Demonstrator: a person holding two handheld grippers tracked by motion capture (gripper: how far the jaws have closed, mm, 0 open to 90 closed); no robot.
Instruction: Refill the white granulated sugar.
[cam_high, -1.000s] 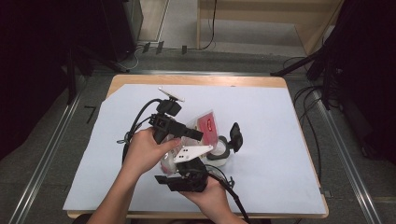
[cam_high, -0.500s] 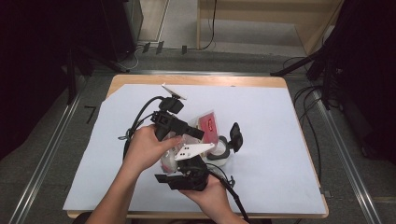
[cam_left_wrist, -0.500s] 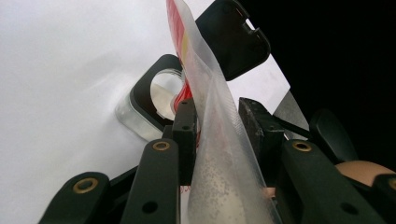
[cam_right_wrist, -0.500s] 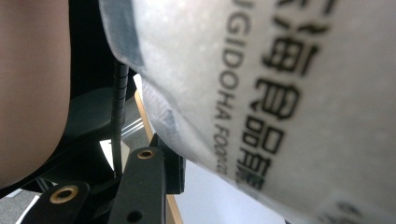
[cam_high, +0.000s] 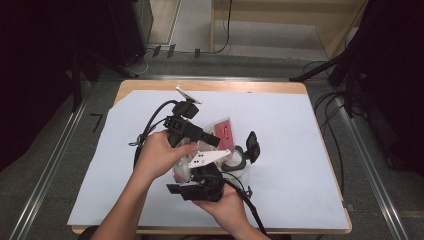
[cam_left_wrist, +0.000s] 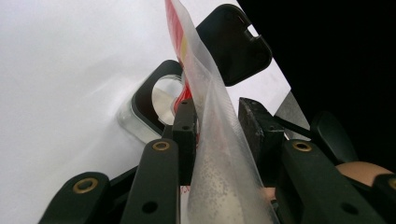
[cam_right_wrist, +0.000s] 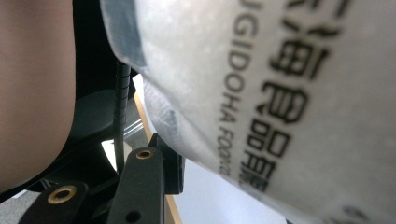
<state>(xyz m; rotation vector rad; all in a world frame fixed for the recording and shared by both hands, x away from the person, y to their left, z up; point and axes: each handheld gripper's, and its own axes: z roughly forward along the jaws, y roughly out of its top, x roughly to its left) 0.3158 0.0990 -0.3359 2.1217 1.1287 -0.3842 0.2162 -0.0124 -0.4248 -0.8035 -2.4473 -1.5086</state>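
The bag (cam_high: 222, 131) hung over the middle of the table (cam_high: 280, 125), held from two sides, and its mouth end lay just above the open jar (cam_high: 235, 159). That was the relation the next move would turn on: the bag's long axis ran from the person's side, low by the right gripper (cam_high: 197, 176), up and away toward the red-printed end near the left gripper (cam_high: 212, 141), with the jar sitting beyond and slightly right of both. To pour, the far end would probably have to tip down over the jar's opening.

In the left gripper view the jaws stood either side of the clear film of the bag (cam_left_wrist: 219, 140), pinching it on edge (white grains showed through the plastic), and past the tips sat the jar (cam_left_wrist: 156, 100) with its black lid (cam_left_wrist: 236, 44) flipped up behind it. The left gripper seemed the nearer of the two to the jar.

In the right gripper view the printed bag (cam_right_wrist: 289, 93) pressed close against the camera, and one jaw met its lower edge; the other jaw was hidden, so I could not tell whether this gripper truly clamped the bag.

The left hand (cam_high: 157, 155) reached in from the left, wrist bent over, its gripper aimed rightward. The right hand (cam_high: 227, 202) sat lower, palm up, gripper pointing away from the person.
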